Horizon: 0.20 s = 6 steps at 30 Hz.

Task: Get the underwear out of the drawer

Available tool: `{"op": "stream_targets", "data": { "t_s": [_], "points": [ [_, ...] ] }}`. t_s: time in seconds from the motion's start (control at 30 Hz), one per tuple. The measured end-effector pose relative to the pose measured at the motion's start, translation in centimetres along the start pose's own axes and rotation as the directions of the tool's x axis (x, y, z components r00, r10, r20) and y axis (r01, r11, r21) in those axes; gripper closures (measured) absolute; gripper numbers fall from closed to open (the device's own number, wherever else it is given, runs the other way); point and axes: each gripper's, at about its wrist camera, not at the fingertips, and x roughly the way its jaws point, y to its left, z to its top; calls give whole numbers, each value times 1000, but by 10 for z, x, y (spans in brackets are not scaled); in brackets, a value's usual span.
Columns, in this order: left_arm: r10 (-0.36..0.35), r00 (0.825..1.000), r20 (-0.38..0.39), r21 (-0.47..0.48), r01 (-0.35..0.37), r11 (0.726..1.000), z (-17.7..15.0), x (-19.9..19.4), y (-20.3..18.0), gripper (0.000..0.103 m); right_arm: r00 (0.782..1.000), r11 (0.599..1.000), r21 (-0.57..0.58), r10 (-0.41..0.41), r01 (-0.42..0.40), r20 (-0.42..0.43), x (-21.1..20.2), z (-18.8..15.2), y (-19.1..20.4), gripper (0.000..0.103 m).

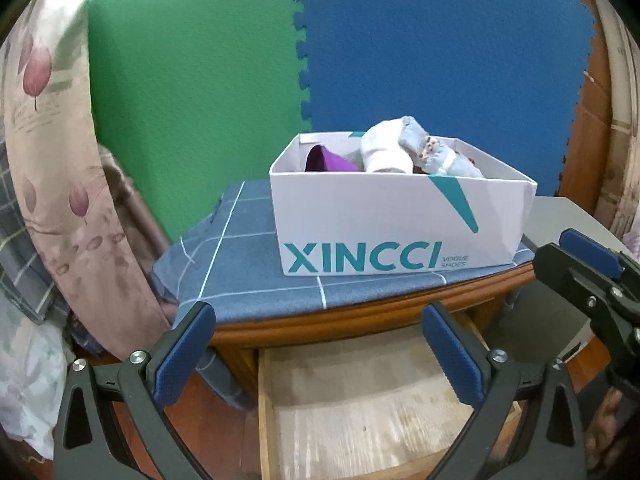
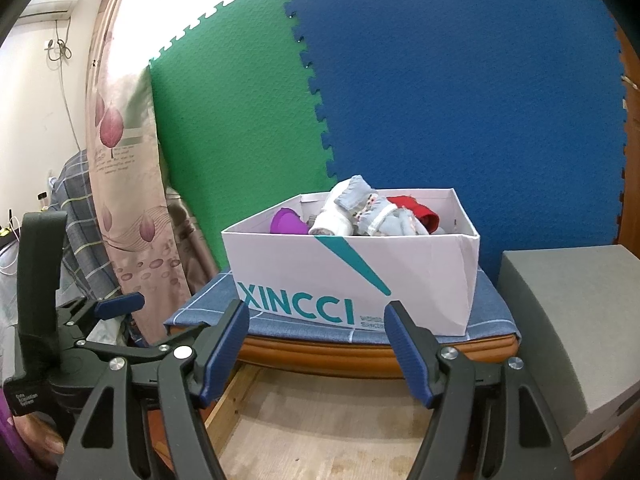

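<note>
Hiding the drawer (image 1: 352, 412) front edge, both the left gripper (image 1: 316, 356) and right gripper (image 2: 320, 350) gape apart, empty.

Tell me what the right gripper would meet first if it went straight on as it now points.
Probably the front wall of the white XINCCI shoe box: the open right gripper frames it above the open drawer. Depth is unclear.

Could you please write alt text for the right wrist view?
Open right tongs hover over a bare open wooden drawer. Behind, a white XINCCI shoebox of rolled garments sits on a blue checked cloth.
</note>
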Motion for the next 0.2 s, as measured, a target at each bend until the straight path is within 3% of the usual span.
{"op": "stream_targets", "data": {
  "t_s": [0.2],
  "points": [
    [7, 999, -42, 19, -6, 1000, 1, 1, -5, 1, 1000, 997, 78, -30, 30, -4, -11, 8, -34, 31]
  ]
}}
